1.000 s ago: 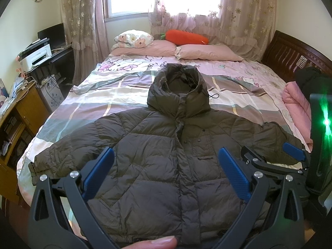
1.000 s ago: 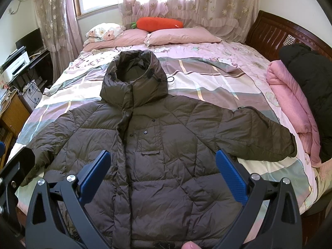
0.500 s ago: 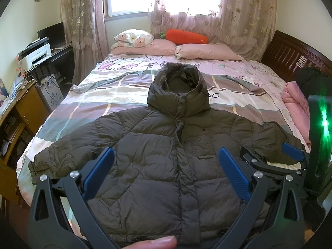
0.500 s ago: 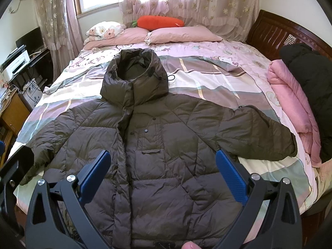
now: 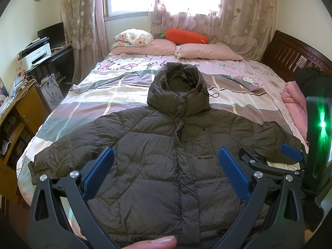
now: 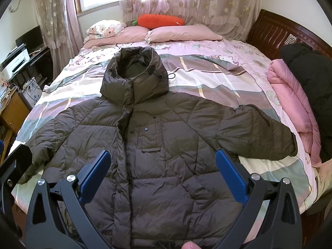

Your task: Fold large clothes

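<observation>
A bedroom, with a wide bed (image 6: 217, 78) under a patchwork quilt filling most of each frame. At the bottom of the left-wrist view the left hand-held gripper (image 5: 166, 174) hangs with its blue pads wide apart, holding nothing; the right hand-held gripper (image 6: 164, 172) in its own view is likewise spread and empty. Just beyond them the olive puffer jacket (image 6: 166, 145) lies flat, front up, sleeves out to both sides, hood toward the upper centre. Pillows (image 6: 182, 34) and a carrot cushion (image 6: 159, 20) sit farthest back. Judging by its slick, bulky padding, a shallow pinch could slip, or a fold spring open.
</observation>
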Demonstrator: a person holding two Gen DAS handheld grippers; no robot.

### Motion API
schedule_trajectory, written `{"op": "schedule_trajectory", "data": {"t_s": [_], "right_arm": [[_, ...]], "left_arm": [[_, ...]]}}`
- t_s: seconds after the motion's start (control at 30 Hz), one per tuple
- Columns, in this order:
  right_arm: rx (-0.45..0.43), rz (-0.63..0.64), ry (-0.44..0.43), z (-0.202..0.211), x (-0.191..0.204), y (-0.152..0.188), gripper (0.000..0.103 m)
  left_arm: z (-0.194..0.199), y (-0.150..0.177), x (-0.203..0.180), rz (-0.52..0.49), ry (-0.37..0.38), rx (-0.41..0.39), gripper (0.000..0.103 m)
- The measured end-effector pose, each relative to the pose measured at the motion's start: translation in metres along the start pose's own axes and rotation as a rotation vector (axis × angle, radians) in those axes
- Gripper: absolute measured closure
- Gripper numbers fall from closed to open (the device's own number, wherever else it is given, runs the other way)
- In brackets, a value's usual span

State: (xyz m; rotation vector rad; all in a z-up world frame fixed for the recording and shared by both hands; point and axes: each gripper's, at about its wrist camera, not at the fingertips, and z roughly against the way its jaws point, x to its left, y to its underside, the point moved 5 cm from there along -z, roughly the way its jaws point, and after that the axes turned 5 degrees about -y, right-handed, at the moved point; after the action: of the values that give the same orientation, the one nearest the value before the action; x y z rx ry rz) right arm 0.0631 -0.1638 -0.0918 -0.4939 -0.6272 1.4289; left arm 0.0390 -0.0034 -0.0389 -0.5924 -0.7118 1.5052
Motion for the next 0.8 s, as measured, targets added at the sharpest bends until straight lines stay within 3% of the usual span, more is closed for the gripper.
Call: {"op": "schedule_trajectory", "data": {"t_s": [0.8], "right_arm": [[0.002, -0.016, -0.006, -0.0039, -0.0032, -0.0002, 0.002]], "left_arm": [[-0.0028, 0.0098, -0.0025, 0.003, 0.013, 0.014, 0.002]]}}
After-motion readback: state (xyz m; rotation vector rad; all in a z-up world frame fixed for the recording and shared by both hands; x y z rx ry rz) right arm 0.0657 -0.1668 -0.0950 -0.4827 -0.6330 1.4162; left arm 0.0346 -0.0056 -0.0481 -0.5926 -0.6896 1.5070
